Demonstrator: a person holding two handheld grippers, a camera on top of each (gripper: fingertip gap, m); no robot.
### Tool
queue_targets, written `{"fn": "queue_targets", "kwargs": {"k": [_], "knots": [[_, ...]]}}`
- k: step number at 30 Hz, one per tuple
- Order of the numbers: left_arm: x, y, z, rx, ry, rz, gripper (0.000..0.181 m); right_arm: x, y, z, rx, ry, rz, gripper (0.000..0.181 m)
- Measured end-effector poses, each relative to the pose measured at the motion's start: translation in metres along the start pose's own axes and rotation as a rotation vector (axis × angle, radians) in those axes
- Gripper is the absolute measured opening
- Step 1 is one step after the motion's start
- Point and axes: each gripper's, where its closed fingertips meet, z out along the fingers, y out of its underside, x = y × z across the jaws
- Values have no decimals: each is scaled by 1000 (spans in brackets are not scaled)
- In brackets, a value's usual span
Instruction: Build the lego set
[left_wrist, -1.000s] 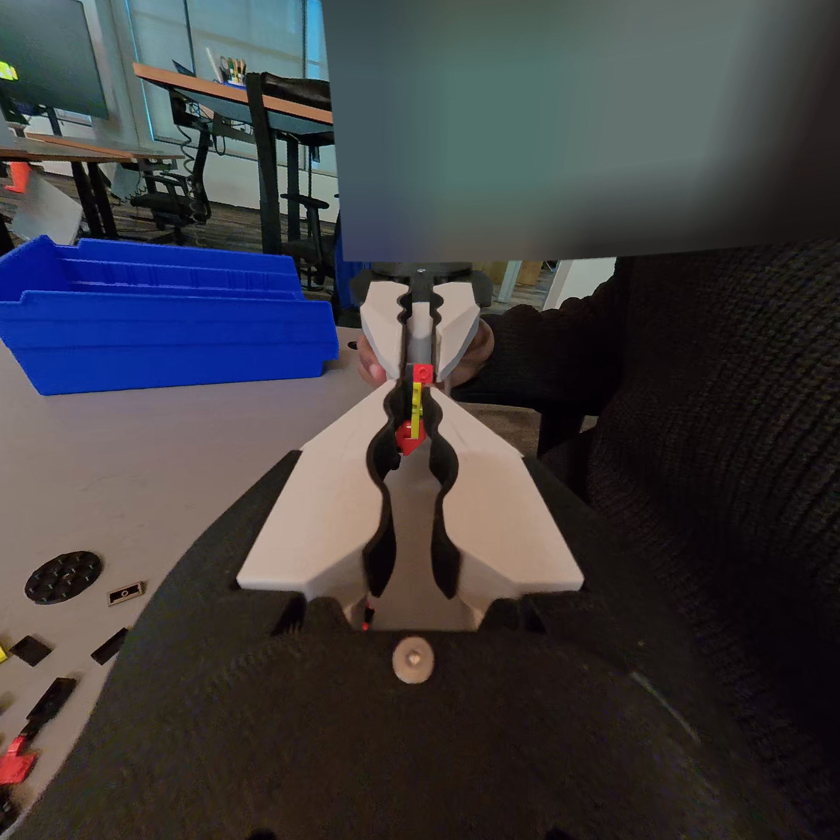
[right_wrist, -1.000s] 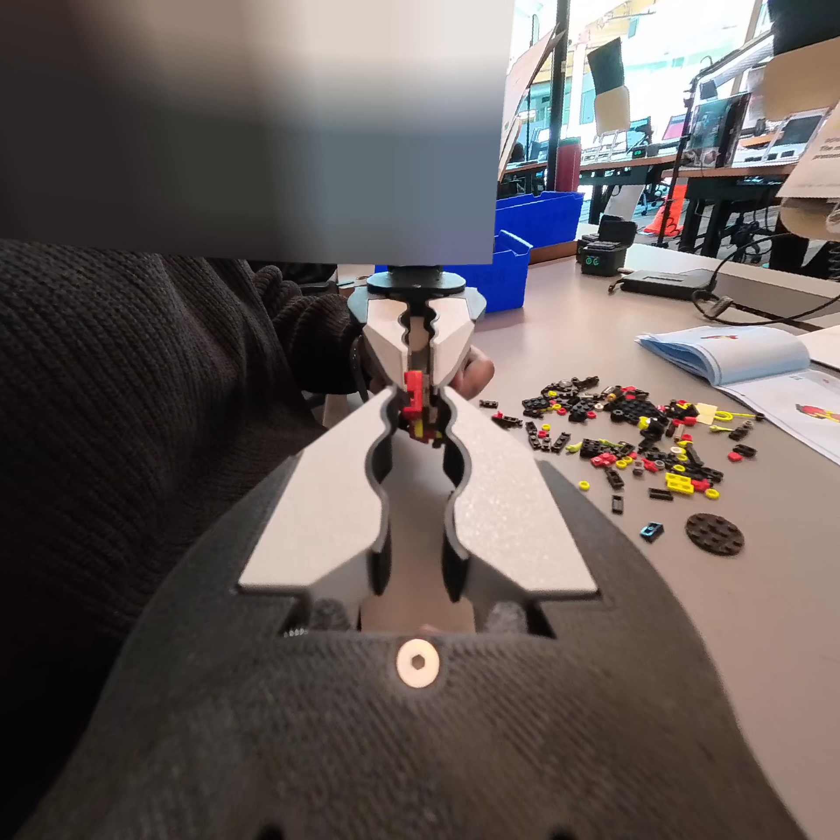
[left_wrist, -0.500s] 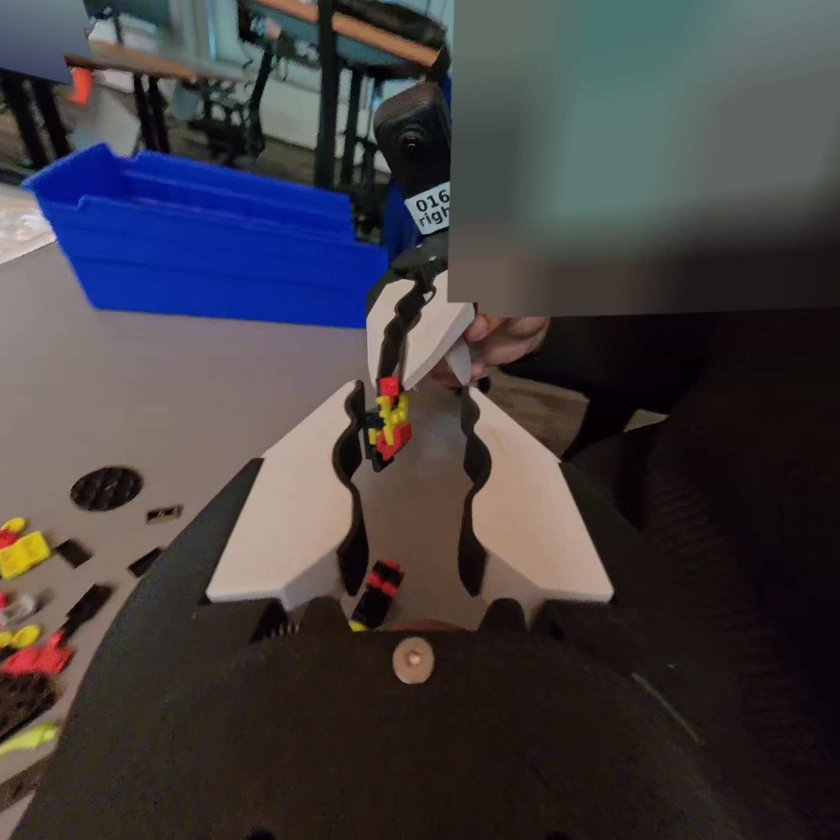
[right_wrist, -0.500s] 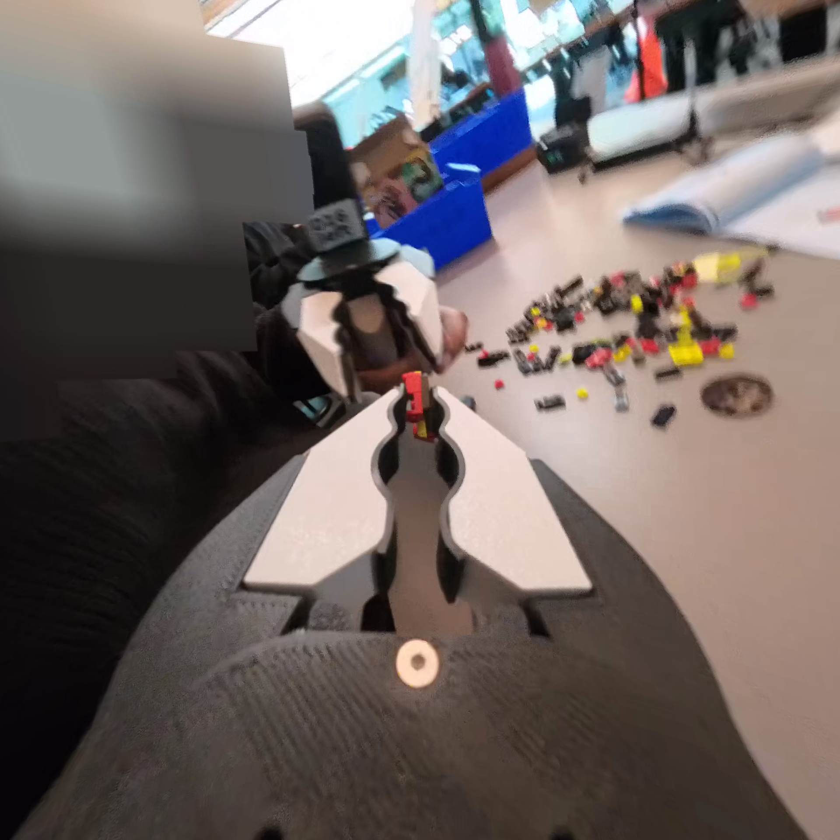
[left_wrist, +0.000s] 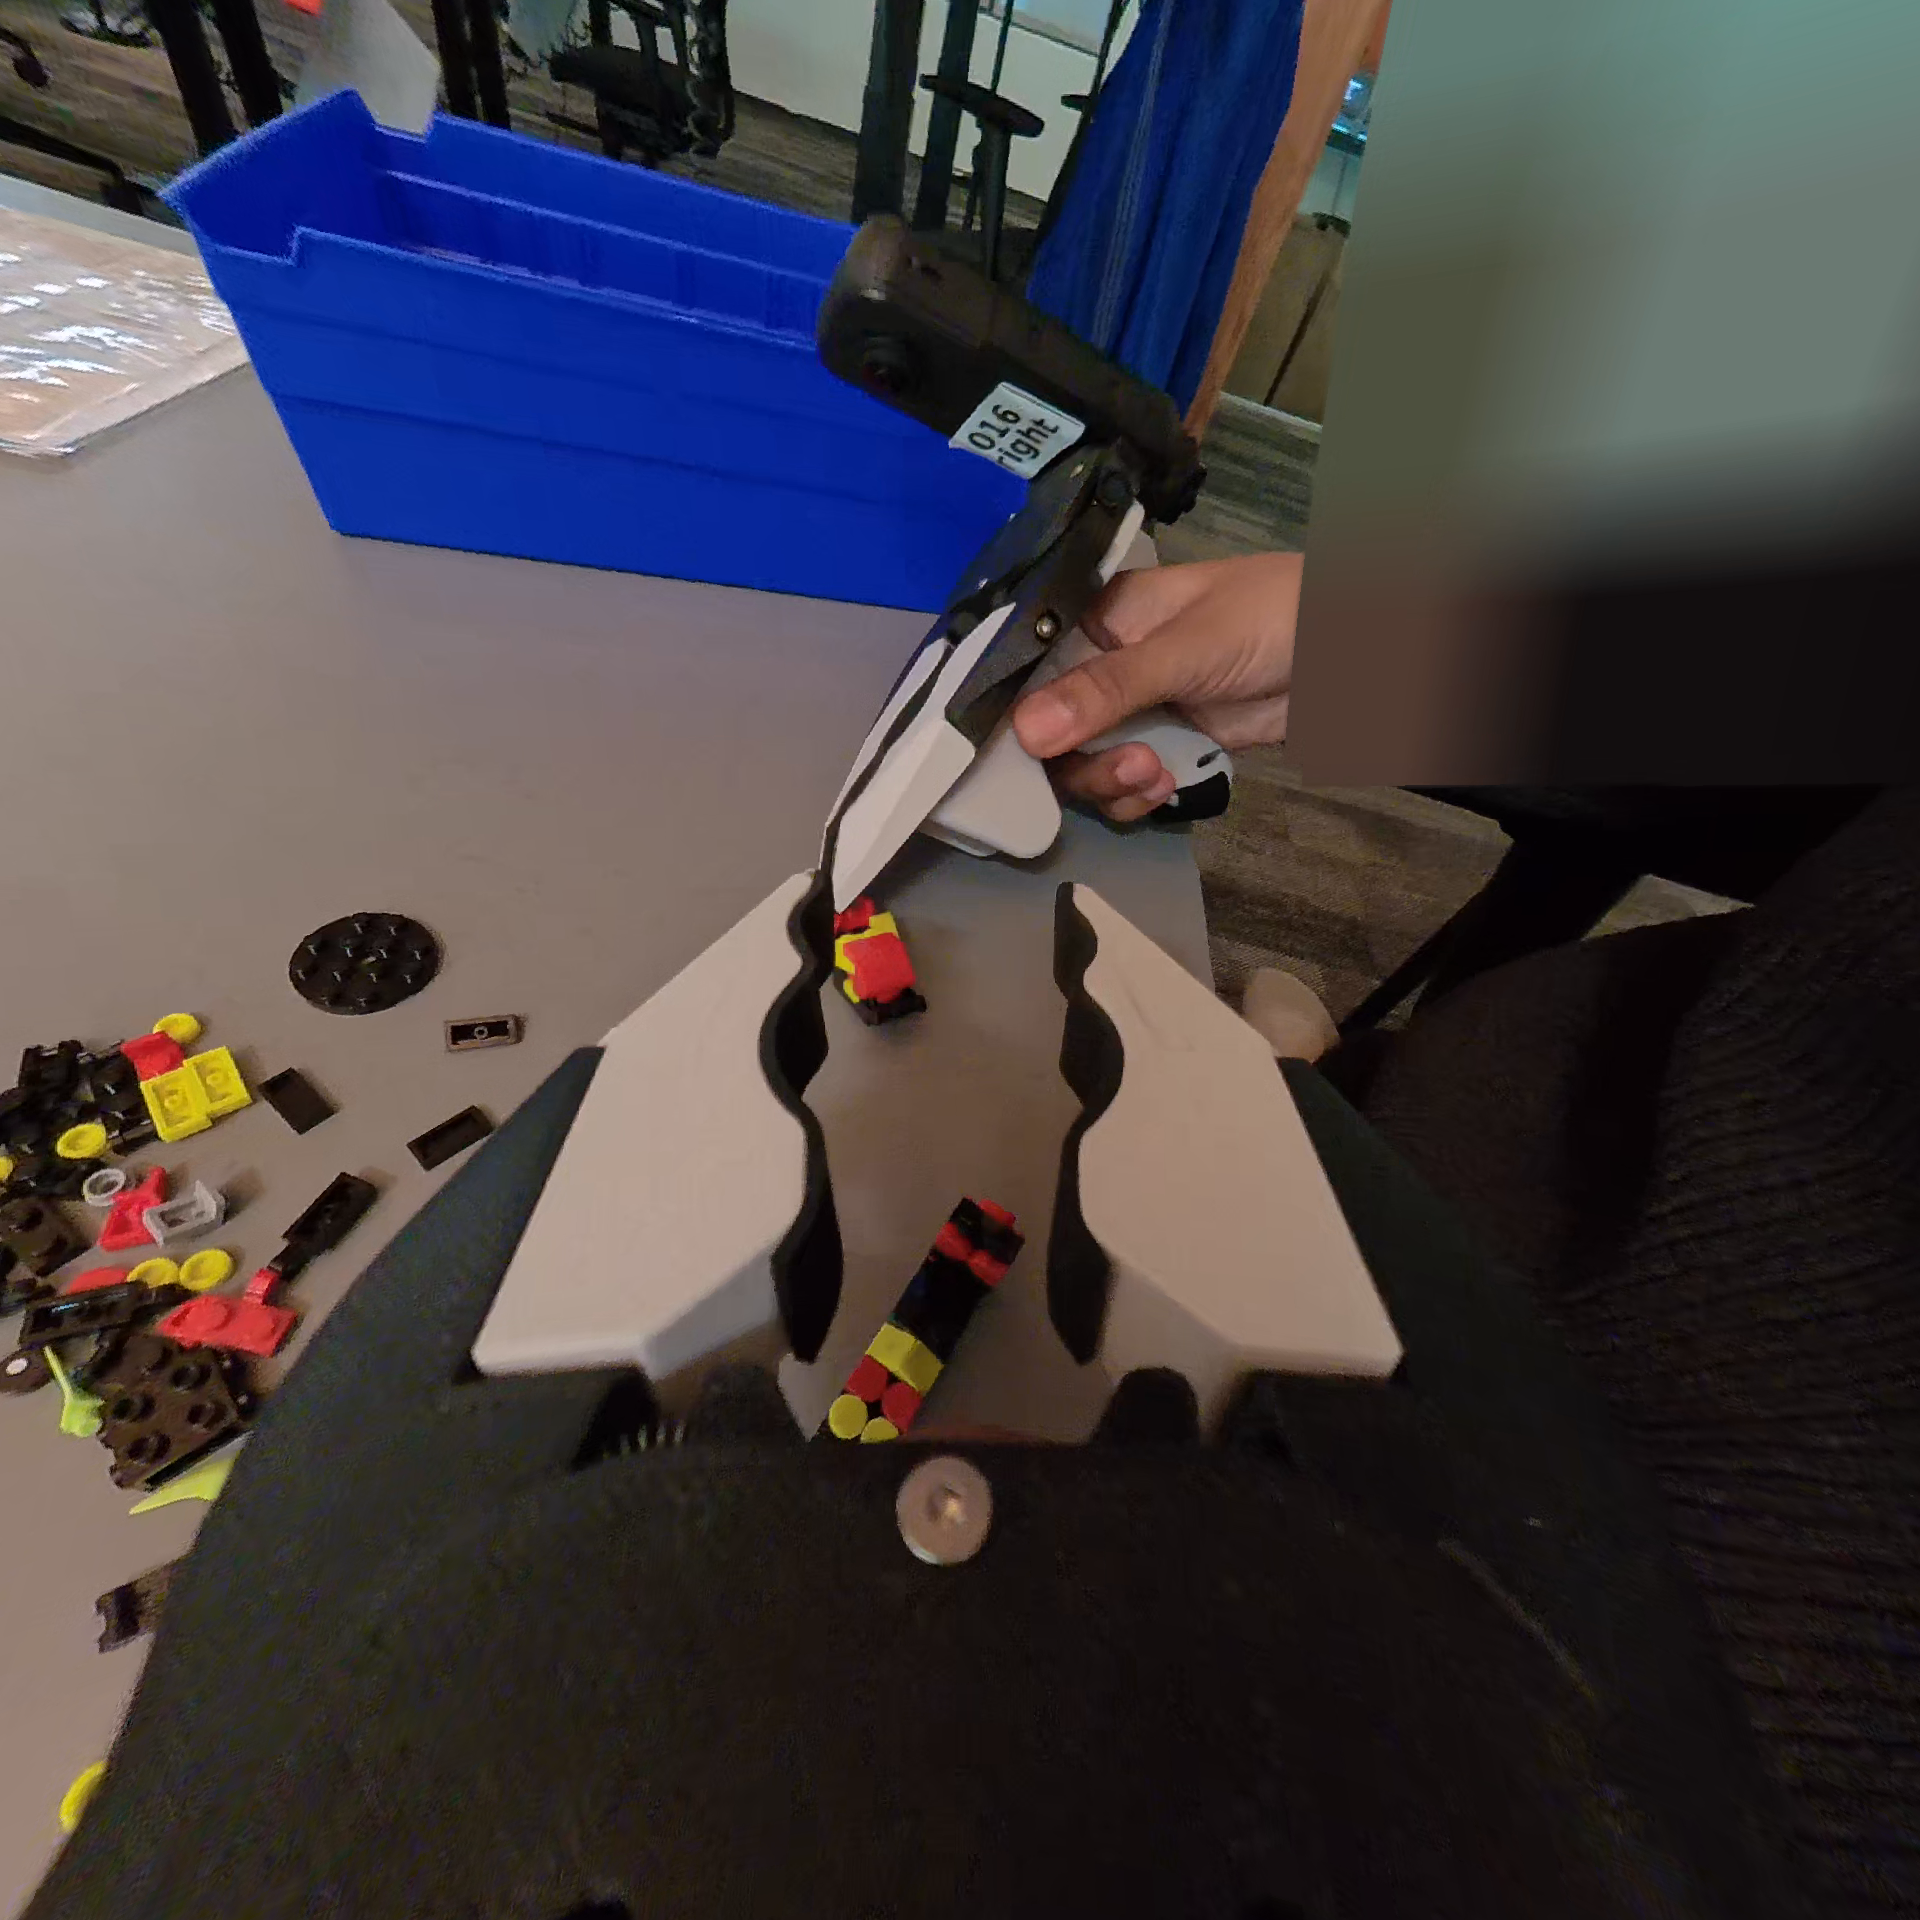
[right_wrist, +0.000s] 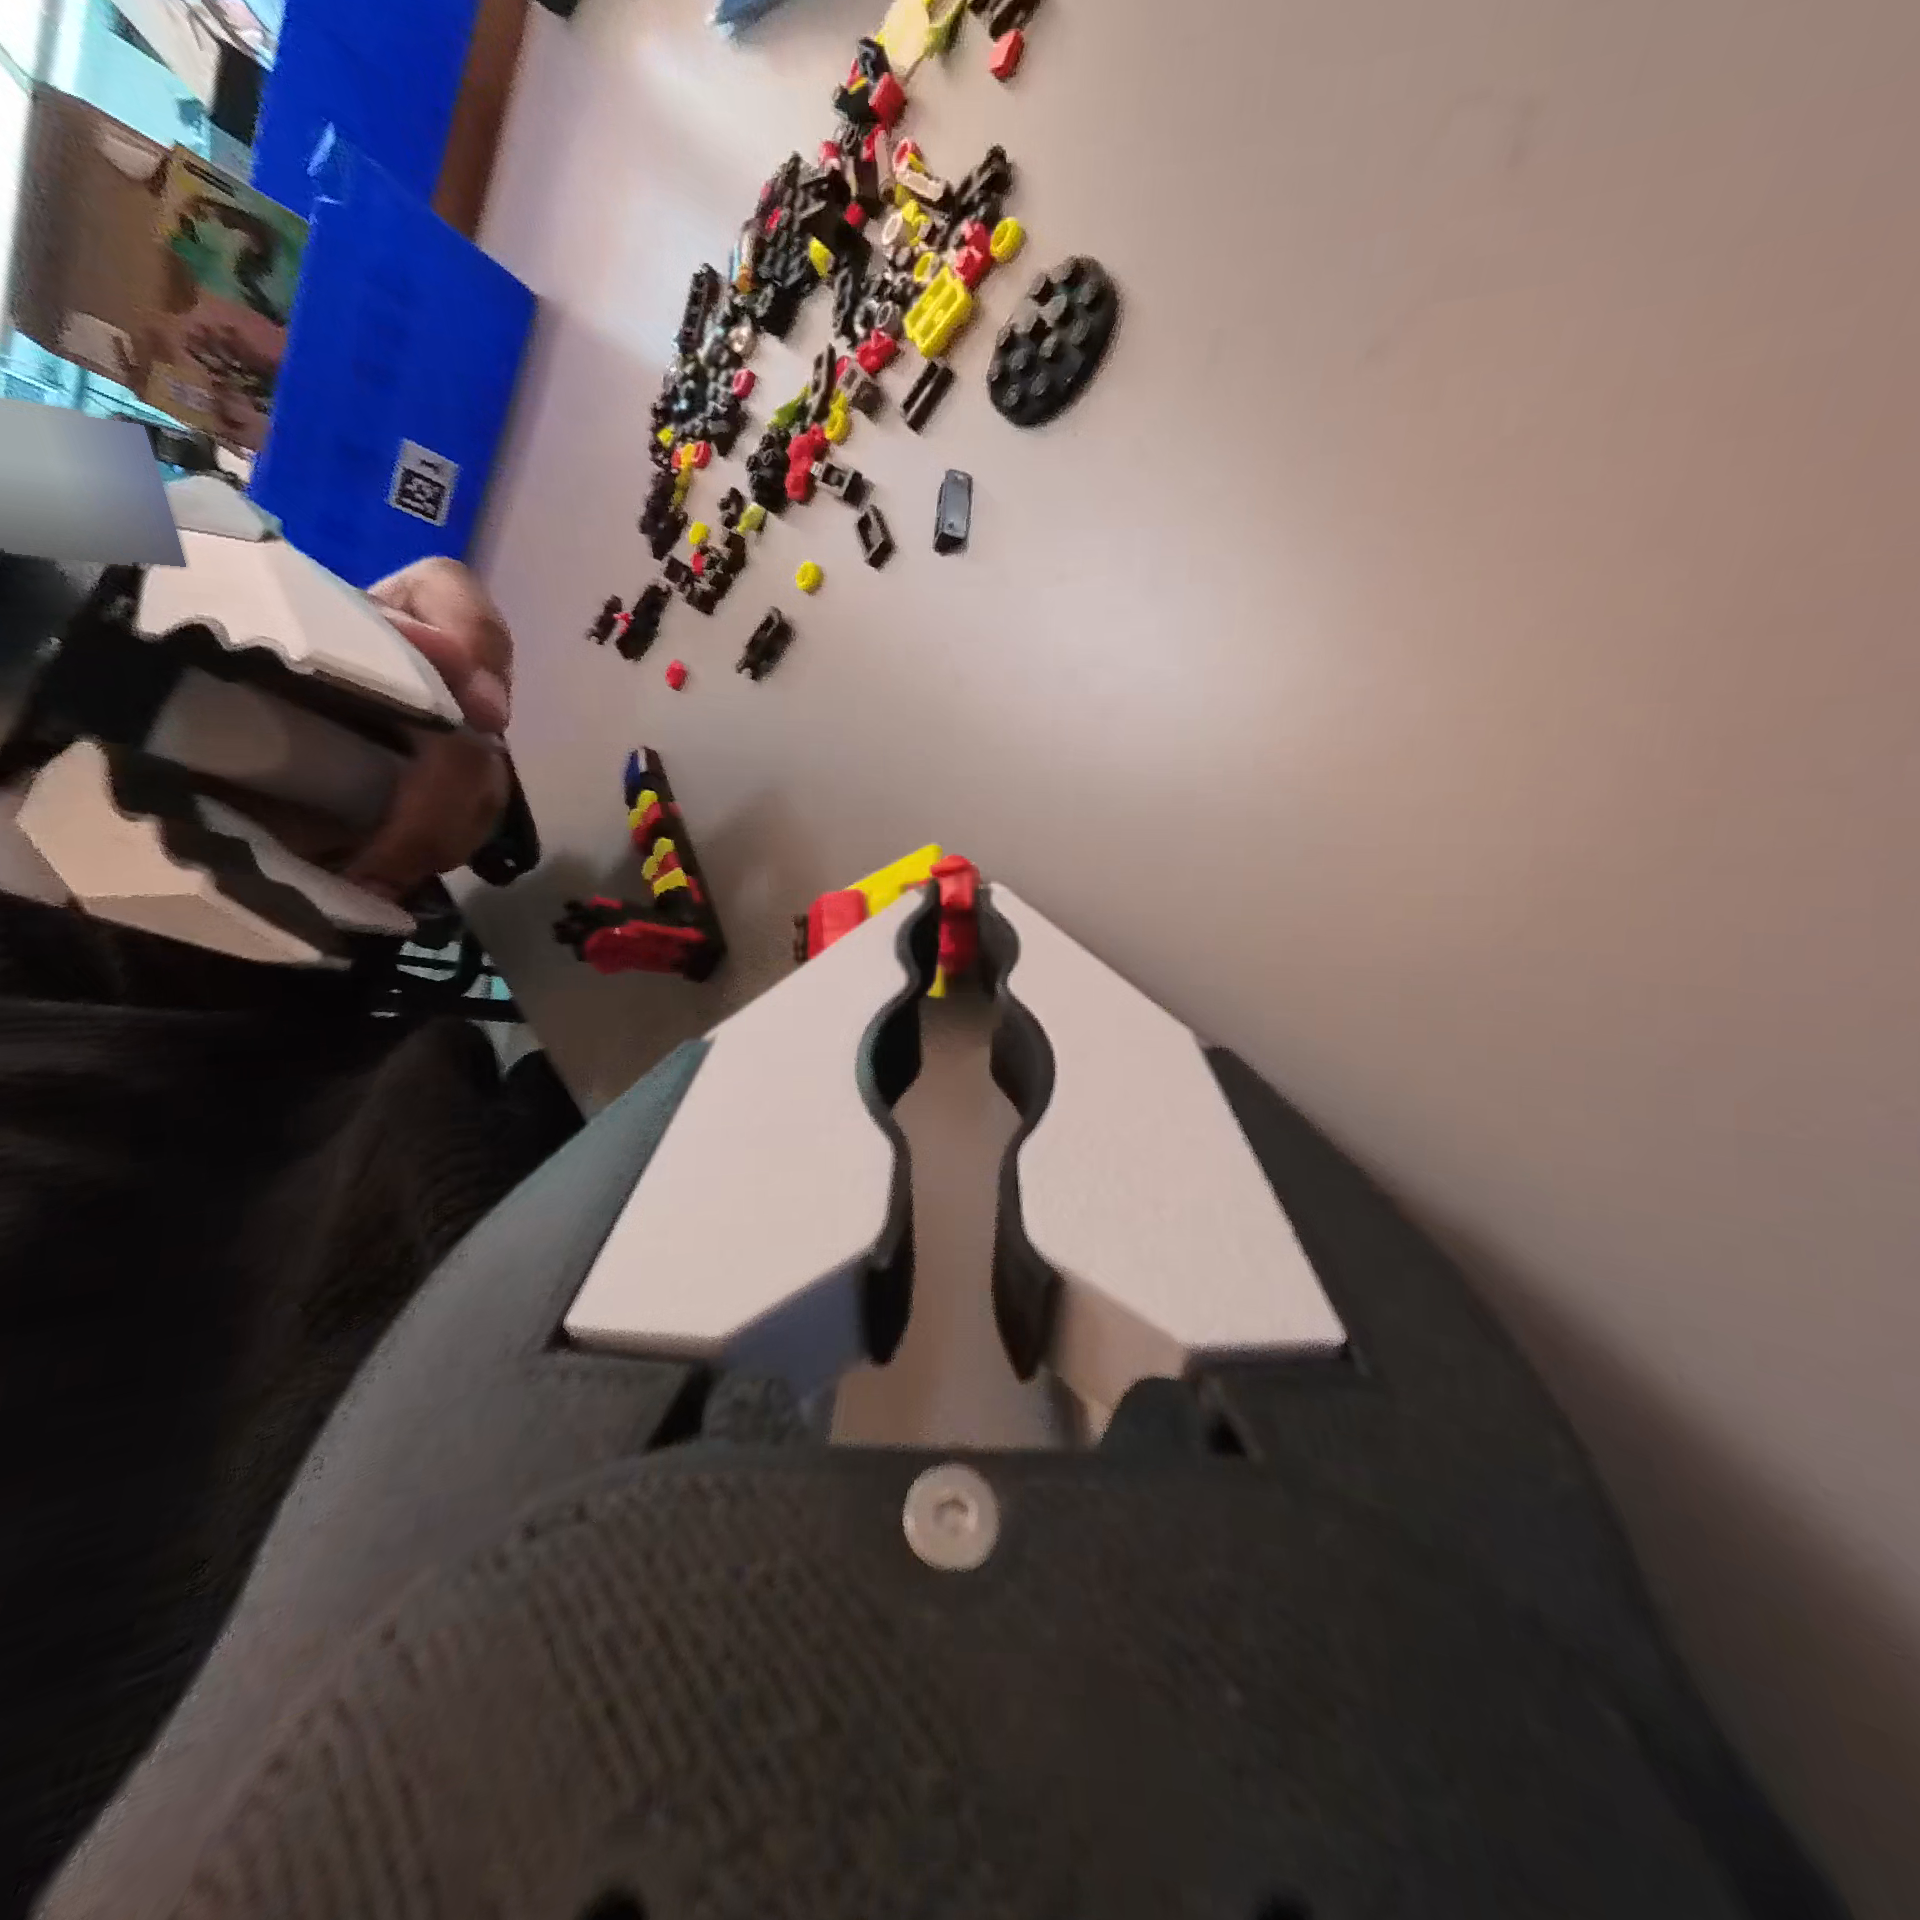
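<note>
The left gripper (left_wrist: 935, 914) is hanging over the worktop (left_wrist: 520, 748) with its jaws spread wide, nothing between them. Down near its base a long black assembly (left_wrist: 930, 1320) with red and yellow studs is lying flat on the worktop. Over in the right wrist view, the right gripper (right_wrist: 951, 920) is pinching down tight on a small red and yellow build (right_wrist: 883, 899), and that build is sitting low against the worktop surface. From the left wrist view the same small build (left_wrist: 876, 961) is showing just beyond the left finger's tip, with the right gripper's (left_wrist: 852, 873) tips coming down onto it and a hand (left_wrist: 1164, 675) wrapping the grip. The loose pile of black, red and yellow pieces (right_wrist: 831, 343) is lying well apart, a round black plate (right_wrist: 1051, 341) beside it. A blue bin (left_wrist: 582, 395) is standing at the far edge.
</note>
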Motion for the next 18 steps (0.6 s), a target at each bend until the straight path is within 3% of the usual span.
{"fn": "queue_targets", "kwargs": {"k": [2, 6, 11, 18], "knots": [[0, -1, 0, 3, 3, -3, 39, -2, -3, -1, 12, -4, -9, 2], [0, -1, -1, 2, -2, 3, 39, -2, -4, -6, 17, -22, 1, 18], [-3, 1, -1, -4, -19, 10, 37, -8, -28, -24, 146, -43, -42, 18], [-13, -2, -4, 23, -35, -71, 32, -31, -47, -38, 232, 171, -527, 19]]}}
